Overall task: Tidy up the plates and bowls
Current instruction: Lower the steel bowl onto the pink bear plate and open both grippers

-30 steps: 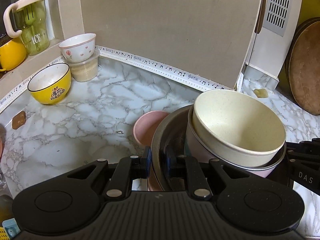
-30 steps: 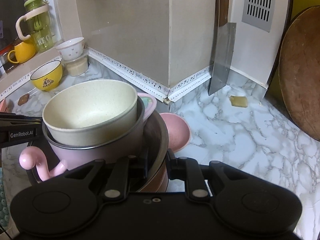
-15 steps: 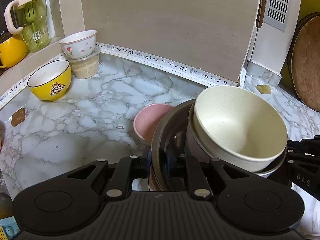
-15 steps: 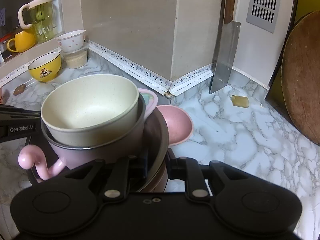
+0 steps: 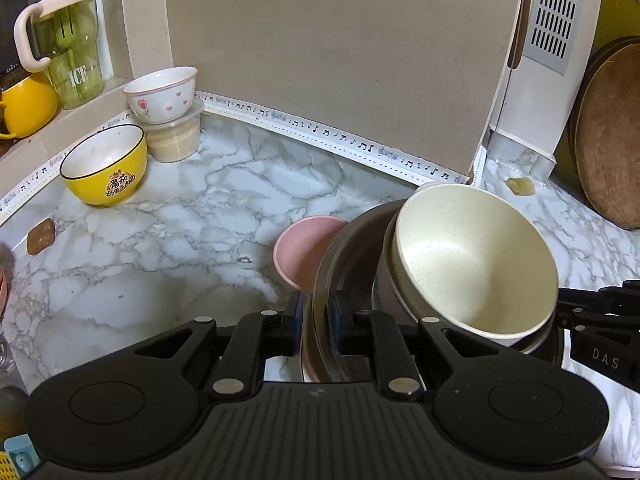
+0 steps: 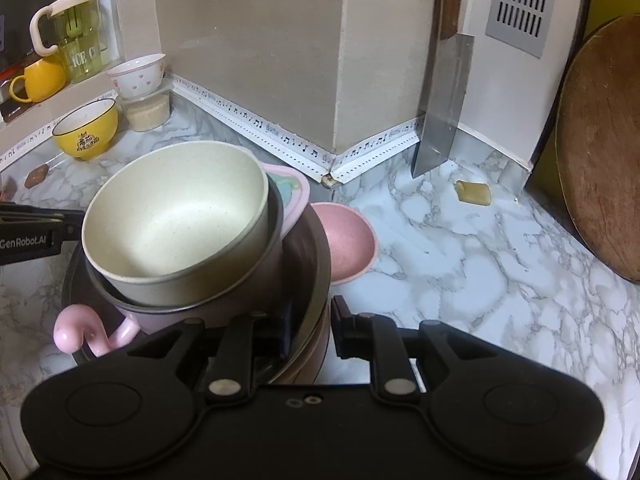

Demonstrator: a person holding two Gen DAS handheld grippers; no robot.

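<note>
A stack of dishes is held between my two grippers. A wide dark bowl (image 5: 344, 248) carries a pink cup with a curly handle (image 6: 76, 332), and a cream bowl (image 5: 472, 256) sits on top. My left gripper (image 5: 316, 324) is shut on the dark bowl's rim on one side. My right gripper (image 6: 310, 328) is shut on the rim (image 6: 320, 272) on the other side. The cream bowl (image 6: 176, 220) tilts slightly. A pink bowl (image 6: 348, 244) shows just beyond the stack over the marble counter (image 5: 160, 240).
A yellow bowl (image 5: 104, 168), and a white heart-patterned bowl (image 5: 162, 94) on a plastic tub, stand at the back left. A green bottle (image 5: 68, 44) and yellow mug (image 5: 24, 104) are on the ledge. A cleaver (image 6: 440, 104) and round wooden board (image 6: 600, 148) lean at right.
Both grippers have carried the stack a little toward the back wall corner, and the yellow and white bowls now look closer. The grips are unchanged.
</note>
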